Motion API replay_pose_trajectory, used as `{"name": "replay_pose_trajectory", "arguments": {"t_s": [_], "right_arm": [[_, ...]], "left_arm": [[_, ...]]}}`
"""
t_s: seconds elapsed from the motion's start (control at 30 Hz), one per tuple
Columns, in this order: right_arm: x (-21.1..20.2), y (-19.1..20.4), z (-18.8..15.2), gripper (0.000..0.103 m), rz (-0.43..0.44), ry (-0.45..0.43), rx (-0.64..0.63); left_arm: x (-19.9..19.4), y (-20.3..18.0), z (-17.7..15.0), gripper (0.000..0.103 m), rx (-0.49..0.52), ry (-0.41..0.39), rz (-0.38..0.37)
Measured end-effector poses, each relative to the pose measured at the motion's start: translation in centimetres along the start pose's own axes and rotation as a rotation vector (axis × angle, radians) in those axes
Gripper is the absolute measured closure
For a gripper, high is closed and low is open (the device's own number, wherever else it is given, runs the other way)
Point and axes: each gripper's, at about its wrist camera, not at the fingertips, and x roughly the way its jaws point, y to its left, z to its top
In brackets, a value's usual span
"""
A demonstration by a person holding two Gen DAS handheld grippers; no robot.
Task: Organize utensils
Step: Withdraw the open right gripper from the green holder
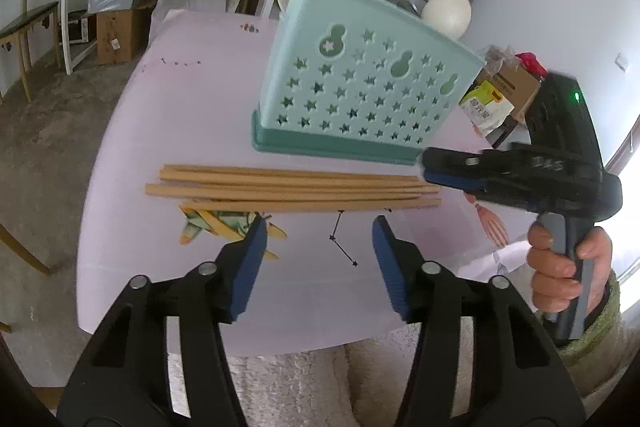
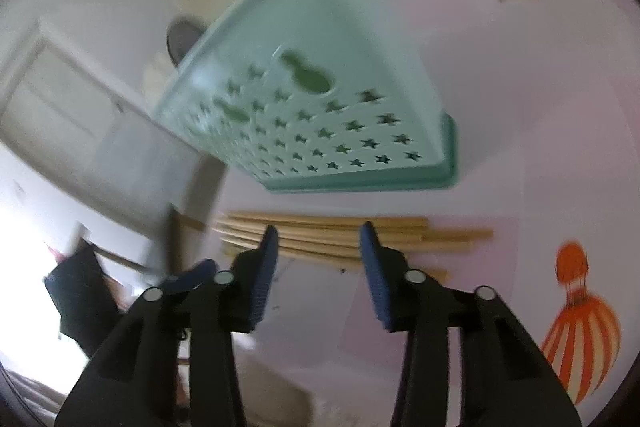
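- A bundle of long, pale wooden chopsticks point(image 1: 292, 189) lies flat on the pink-clothed table point(image 1: 168, 115), side by side and roughly parallel, their ends uneven.
- Just behind them stands a mint-green plastic utensil holder point(image 1: 360, 87), its wall pierced with star and gourd-shaped holes, on a darker green base.
- The left gripper point(image 1: 318, 233) hovers just in front of the chopsticks, its blue-padded fingers point(image 1: 250, 263) spread apart and holding nothing.
- The right gripper point(image 2: 318, 239) is over the chopsticks' tapered ends, fingers point(image 2: 376, 275) likewise spread and empty; that view is blurred.
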Motion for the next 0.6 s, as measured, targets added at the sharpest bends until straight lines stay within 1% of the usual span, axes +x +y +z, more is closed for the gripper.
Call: {"name": "replay_pose_trajectory", "arguments": {"t_s": [0.07, 0.17, 0.2, 0.23, 0.43, 0.6], "right_arm": [[1.1, 1.1, 0.0, 0.073, -0.06, 0.009, -0.082], [2.6, 2.2, -0.5, 0.079, -0.133, 0.018, -0.166], [3.0, 2.5, -0.8, 0.079, -0.158, 0.029, -0.189], [3.1, 2.7, -1.1, 0.08, -0.171, 0.019, -0.212], [4.2, 4.3, -2.2, 0.08, -0.198, 0.057, -0.272], [3.7, 6.0, -1.5, 0.08, -0.183, 0.005, -0.284]], "left_arm": [[0.2, 0.0, -0.2, 0.059, -0.003, 0.009, -0.007], [0.7, 0.1, -0.7, 0.064, -0.013, 0.031, -0.018], [0.9, 0.2, -0.9, 0.065, -0.016, 0.038, -0.021], [1.0, 0.4, -1.0, 0.066, -0.018, 0.042, -0.023], [1.2, 1.0, -1.2, 0.066, -0.024, 0.042, -0.035], [1.3, 1.1, -1.1, 0.066, -0.023, 0.037, -0.039]]}}
